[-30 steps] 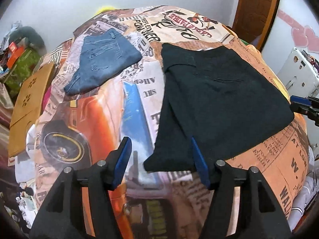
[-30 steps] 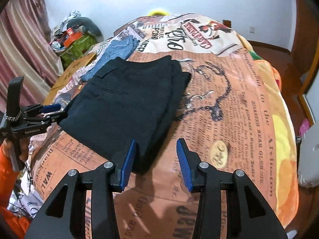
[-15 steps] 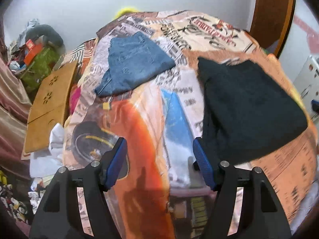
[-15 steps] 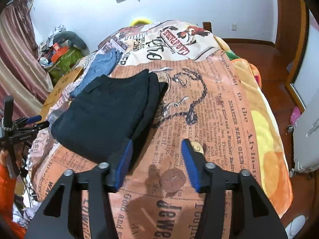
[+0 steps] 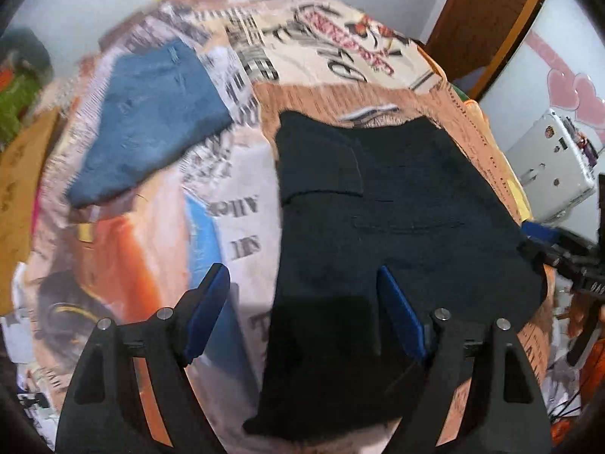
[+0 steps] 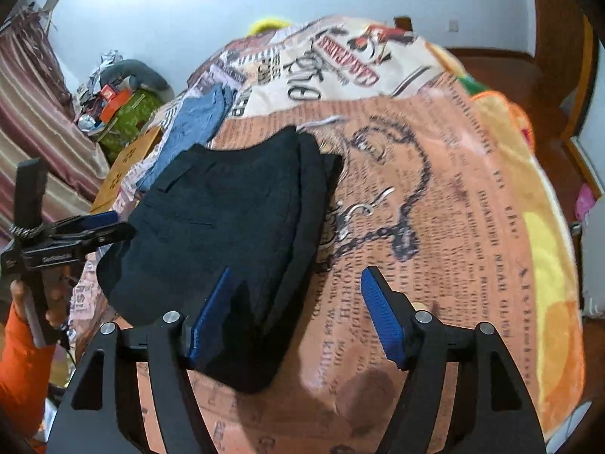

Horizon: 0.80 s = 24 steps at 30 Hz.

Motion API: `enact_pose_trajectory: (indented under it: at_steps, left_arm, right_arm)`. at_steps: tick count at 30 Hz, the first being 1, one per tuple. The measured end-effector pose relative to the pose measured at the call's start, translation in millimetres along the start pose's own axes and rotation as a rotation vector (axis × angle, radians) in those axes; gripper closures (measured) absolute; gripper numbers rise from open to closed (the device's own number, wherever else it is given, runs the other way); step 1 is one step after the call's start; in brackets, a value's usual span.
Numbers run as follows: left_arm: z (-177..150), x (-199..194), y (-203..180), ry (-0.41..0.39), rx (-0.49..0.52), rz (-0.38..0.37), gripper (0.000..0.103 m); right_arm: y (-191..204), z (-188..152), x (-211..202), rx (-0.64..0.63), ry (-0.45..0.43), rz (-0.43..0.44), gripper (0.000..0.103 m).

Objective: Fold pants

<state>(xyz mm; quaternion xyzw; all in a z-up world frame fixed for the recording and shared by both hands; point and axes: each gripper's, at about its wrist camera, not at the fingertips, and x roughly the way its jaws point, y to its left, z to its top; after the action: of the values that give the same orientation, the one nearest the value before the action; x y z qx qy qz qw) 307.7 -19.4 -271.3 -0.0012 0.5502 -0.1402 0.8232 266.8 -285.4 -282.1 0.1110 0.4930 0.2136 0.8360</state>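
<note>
Bed (image 6: 472,227) w/ newspaper-print blanket, orange and cream. On it: folded black pants (image 6: 227,234) near front edge, lying flat; folded blue jeans (image 5: 147,125) farther back twd left side, apart from black pair, w/ blanket between.

Probably a home bedroom: printed blanket (image 6: 472,196) over a bed, curtain (image 6: 34,113), wooden door (image 5: 487,19)

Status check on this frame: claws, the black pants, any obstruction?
Left claw and right claw both opening, empty, over the near edge. Black pants folded flat on the bedspread. Folded jeans lie apart; nothing in the way.
</note>
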Motion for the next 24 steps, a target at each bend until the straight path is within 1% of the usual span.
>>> enact_pose_trajectory:
  at_steps: [3, 5, 7, 10, 13, 18, 21, 24]
  left_arm:
    - [8.8, 15.1, 4.1, 0.048, -0.029, -0.061, 0.022]
    - [14.8, 25.3, 4.3, 0.086, -0.039, -0.083, 0.021]
    - [18.2, 32.6, 4.5, 0.111, -0.042, -0.100, 0.015]
    - [26.0, 44.5, 7.4, 0.147, -0.068, -0.142, 0.010]
    - [36.5, 55.1, 8.8, 0.168, -0.089, -0.172, 0.007]
    - [51.1, 65.7, 4.9, 0.184, -0.105, -0.212, 0.007]
    - [56.8, 69.8, -0.6, 0.185, -0.098, -0.234, 0.007]
    - [59.1, 70.9, -8.9, 0.188, -0.082, -0.276, 0.007]
  right_arm:
    - [-4.9, 3.1, 15.4, 0.027, 0.040, 0.039, 0.036]
    - [-7.2, 6.1, 21.5, 0.041, 0.055, 0.063, 0.036]
    - [-9.3, 9.1, 26.8, 0.048, 0.067, 0.076, 0.036]
    - [-11.0, 13.0, 32.6, 0.048, 0.083, 0.102, 0.035]
    - [-11.2, 17.2, 38.2, 0.041, 0.094, 0.127, 0.033]
    - [-10.0, 24.3, 44.5, 0.030, 0.096, 0.154, 0.030]
    - [-10.9, 30.1, 48.5, 0.043, 0.099, 0.180, 0.030]
    - [-10.3, 33.8, 51.5, 0.050, 0.105, 0.197, 0.030]
